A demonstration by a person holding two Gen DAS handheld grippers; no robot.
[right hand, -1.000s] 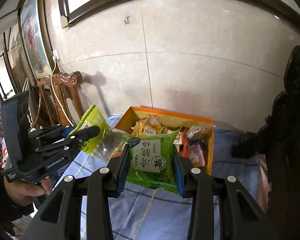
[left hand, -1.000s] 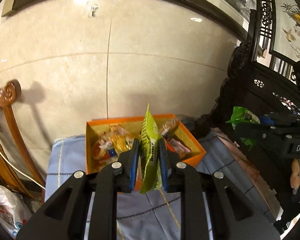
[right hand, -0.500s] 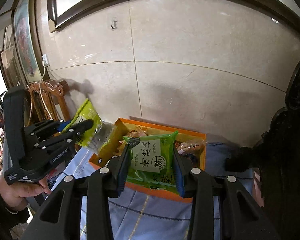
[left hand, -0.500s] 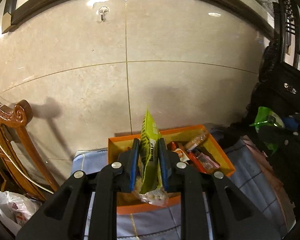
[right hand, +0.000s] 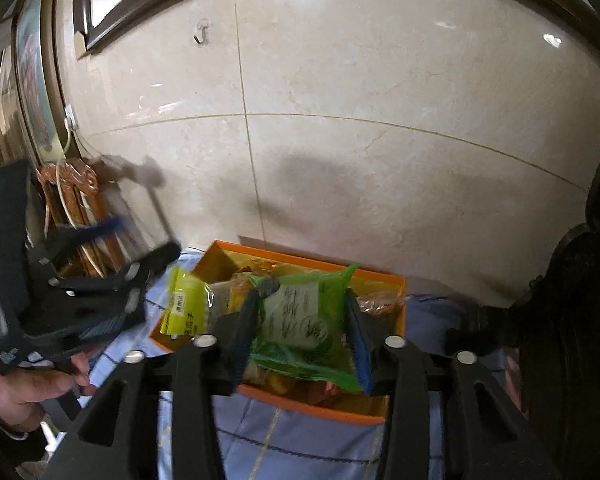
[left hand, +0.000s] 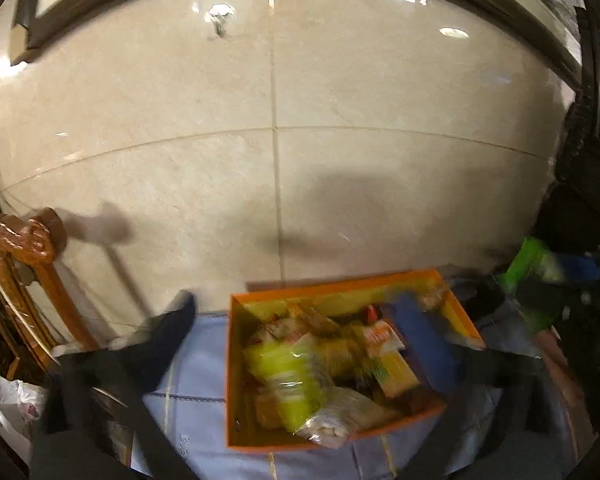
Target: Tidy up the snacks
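Snacks filled an orange cardboard box (left hand: pixel 236 364). Left tongs (left hand: pixel 300 344) gaped wide, blurred. Right tongs (right hand: pixel 302 326) gripped a green plastic snack packet (right hand: pixel 300 312).

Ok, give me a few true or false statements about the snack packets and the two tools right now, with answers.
1. The right tool is shut on the green packet. True.
2. The left tool grips the yellow-green packet. False: it is open, and the packet lies in the orange box.
3. The orange box sits on bare wood. False: it sits on a blue cloth.
4. A hook is on the wall above the box. True.
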